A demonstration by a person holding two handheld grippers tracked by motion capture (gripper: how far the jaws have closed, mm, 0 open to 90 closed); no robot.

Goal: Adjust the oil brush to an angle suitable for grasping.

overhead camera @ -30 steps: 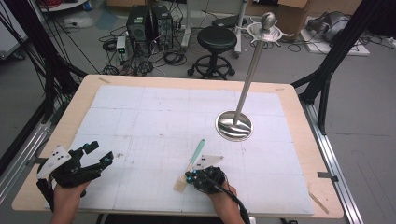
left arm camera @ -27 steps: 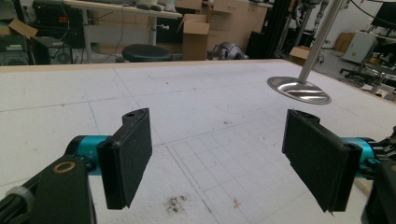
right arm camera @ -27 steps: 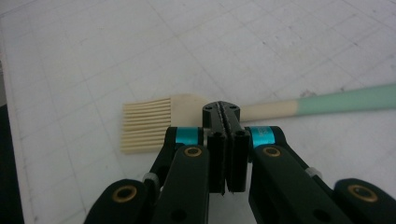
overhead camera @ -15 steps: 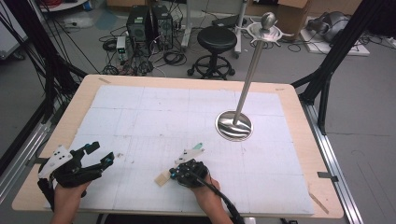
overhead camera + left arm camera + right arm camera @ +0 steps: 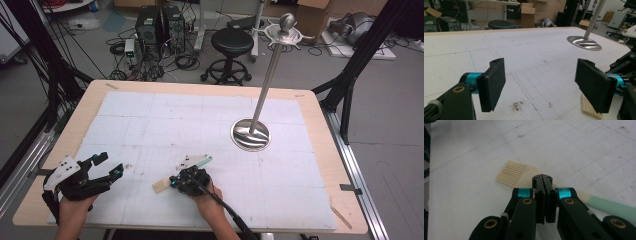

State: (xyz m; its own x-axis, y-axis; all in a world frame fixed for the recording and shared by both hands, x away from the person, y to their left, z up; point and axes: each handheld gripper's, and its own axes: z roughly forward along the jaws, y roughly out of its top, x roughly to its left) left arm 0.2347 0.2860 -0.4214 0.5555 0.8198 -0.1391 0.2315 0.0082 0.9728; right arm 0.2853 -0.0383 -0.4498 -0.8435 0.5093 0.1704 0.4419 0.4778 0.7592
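Note:
A flat brush (image 5: pixel 511 173) with cream bristles and a mint-green handle lies on the white mat, its bristles pointing left in the high view (image 5: pixel 161 186). My right gripper (image 5: pixel 542 178) is shut, jaws pressed together with nothing between them. Its tips sit right over the brush's neck, which crosses beneath them. In the high view the right gripper (image 5: pixel 173 182) is near the front middle of the table. My left gripper (image 5: pixel 110 164) hovers at the front left, open and empty (image 5: pixel 540 85). The brush bristles (image 5: pixel 590 110) show past its right jaw.
A steel pole stand with a round base (image 5: pixel 250 134) rises at the right middle of the white gridded mat (image 5: pixel 150 125); the base (image 5: pixel 584 42) also shows far off in the left gripper view. A stool and computer gear stand on the floor beyond the table.
My right gripper has moved left and toward the front edge. The brush went with it and turned, so its bristles now point left. The left gripper has barely moved.

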